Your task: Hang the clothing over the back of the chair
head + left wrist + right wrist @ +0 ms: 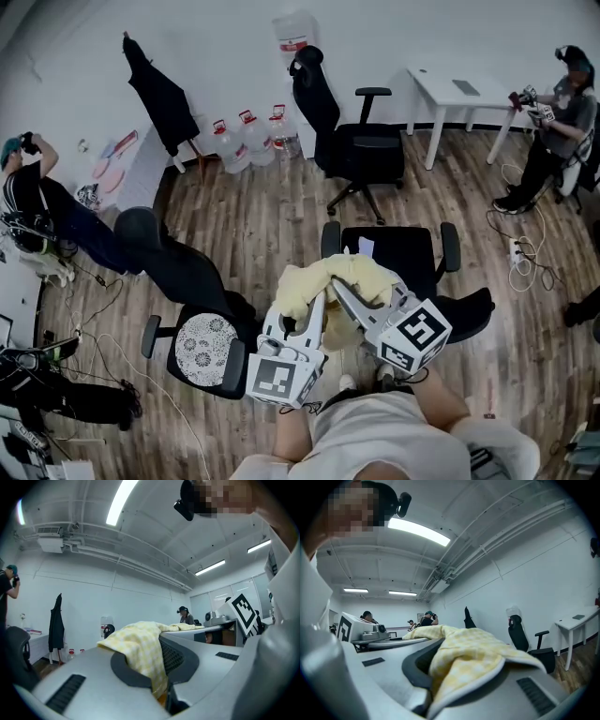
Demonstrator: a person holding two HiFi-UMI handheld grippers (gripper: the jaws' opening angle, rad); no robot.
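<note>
A pale yellow checked garment (330, 278) hangs bunched between my two grippers, held up just in front of a black office chair (397, 255). My left gripper (317, 302) is shut on the cloth's left part; in the left gripper view the yellow fabric (140, 651) drapes over its closed jaws. My right gripper (339, 287) is shut on the right part, and in the right gripper view the fabric (464, 656) spills out of its jaws. Both grippers point level, side by side. The chair's back lies under and behind the cloth.
A second black chair with a patterned seat cushion (204, 347) stands to the left. Another black office chair (349, 141) stands farther back, near water jugs (246, 139) and a white table (459, 94). Cables (525, 253) lie on the wooden floor. People stand at the far left and right.
</note>
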